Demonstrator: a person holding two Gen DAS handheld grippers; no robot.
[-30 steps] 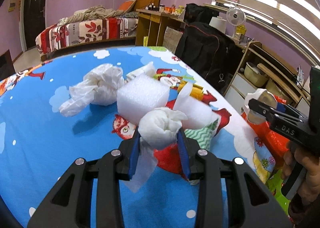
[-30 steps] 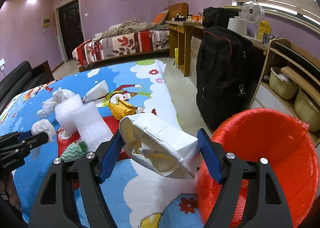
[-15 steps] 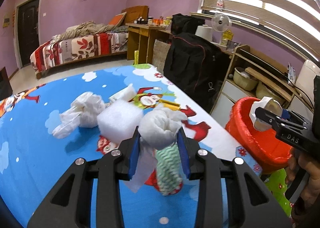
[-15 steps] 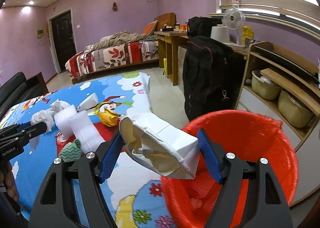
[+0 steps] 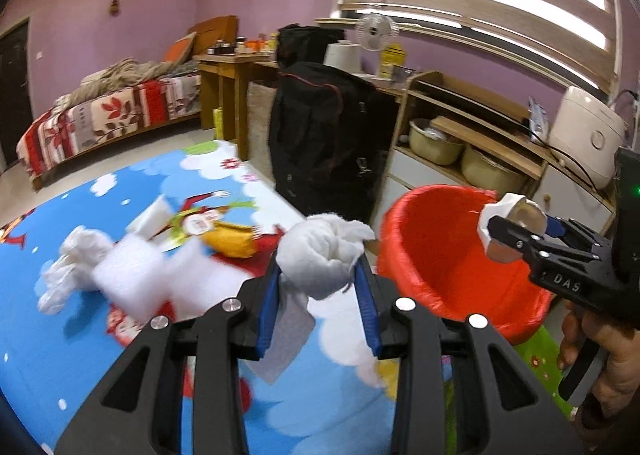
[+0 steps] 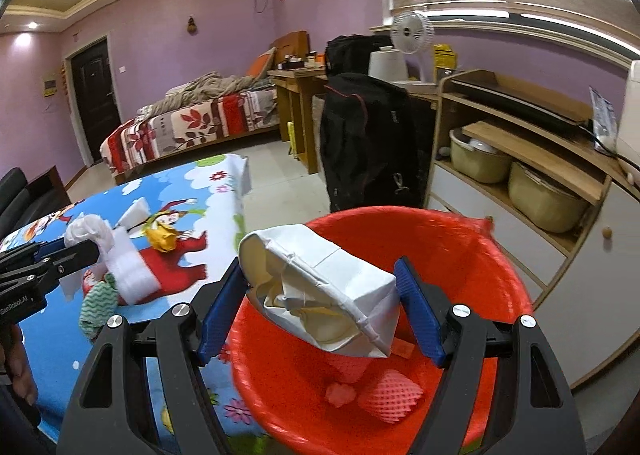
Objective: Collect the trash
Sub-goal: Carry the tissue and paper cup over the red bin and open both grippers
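White letters "DAS" stand on the black body of the right gripper (image 5: 514,233) in the left wrist view, and "GenRobot.AI" stands in white on the black body of the left gripper (image 6: 78,245) at the left edge of the right wrist view.

A purple-walled bedroom beyond the cartoon-print tabletop (image 6: 192,195).

A bed (image 6: 188,127) with a red floral cover stands by the dark door (image 6: 94,103). A black bag (image 5: 324,135) leans near a wooden shelf unit (image 6: 520,159) holding two beige pots (image 6: 544,195); a small fan (image 6: 412,31) sits above.
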